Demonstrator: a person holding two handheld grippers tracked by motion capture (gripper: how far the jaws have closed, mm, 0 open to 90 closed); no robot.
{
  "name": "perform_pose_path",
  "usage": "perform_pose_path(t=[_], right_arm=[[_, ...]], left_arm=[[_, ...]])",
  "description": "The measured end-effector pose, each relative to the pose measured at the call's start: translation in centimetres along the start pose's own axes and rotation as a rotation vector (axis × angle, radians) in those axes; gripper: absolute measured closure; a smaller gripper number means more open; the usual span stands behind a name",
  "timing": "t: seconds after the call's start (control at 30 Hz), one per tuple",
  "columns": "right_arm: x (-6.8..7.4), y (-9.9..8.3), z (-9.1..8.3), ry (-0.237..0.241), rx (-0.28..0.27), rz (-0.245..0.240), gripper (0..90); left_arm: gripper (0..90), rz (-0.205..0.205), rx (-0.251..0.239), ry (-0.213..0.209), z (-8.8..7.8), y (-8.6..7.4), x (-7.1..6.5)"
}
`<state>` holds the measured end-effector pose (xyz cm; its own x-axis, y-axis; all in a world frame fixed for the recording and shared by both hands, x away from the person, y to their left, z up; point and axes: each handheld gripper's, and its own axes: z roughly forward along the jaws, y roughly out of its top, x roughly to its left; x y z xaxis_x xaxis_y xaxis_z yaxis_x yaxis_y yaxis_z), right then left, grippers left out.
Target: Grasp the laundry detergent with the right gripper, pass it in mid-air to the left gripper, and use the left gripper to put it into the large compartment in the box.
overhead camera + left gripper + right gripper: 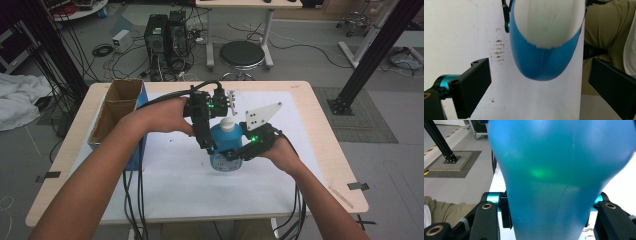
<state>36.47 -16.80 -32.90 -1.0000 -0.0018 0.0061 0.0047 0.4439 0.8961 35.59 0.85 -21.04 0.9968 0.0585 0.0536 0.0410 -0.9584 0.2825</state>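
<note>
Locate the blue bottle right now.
In the high view the blue bottle is mid-table over the white sheet, clamped by the right hand-held gripper, with the left hand-held gripper at its left side.

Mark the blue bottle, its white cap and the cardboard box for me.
blue bottle (226, 140): high view, on the blue body below the cap.
white cap (227, 123): high view, on the cap's top.
cardboard box (121, 98): high view, on the inner brown wall near the far end.
</note>
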Motion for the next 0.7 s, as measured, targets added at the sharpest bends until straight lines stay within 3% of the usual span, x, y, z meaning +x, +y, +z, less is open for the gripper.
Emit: perform_pose_path(t=[0.7], right_arm=[[0.1,0.8,1.3,0.020,0.011,-0.006,45.3]], left_arm=[[4.7,0.010,0.002,-0.026,0.9,1.5,0.5]])
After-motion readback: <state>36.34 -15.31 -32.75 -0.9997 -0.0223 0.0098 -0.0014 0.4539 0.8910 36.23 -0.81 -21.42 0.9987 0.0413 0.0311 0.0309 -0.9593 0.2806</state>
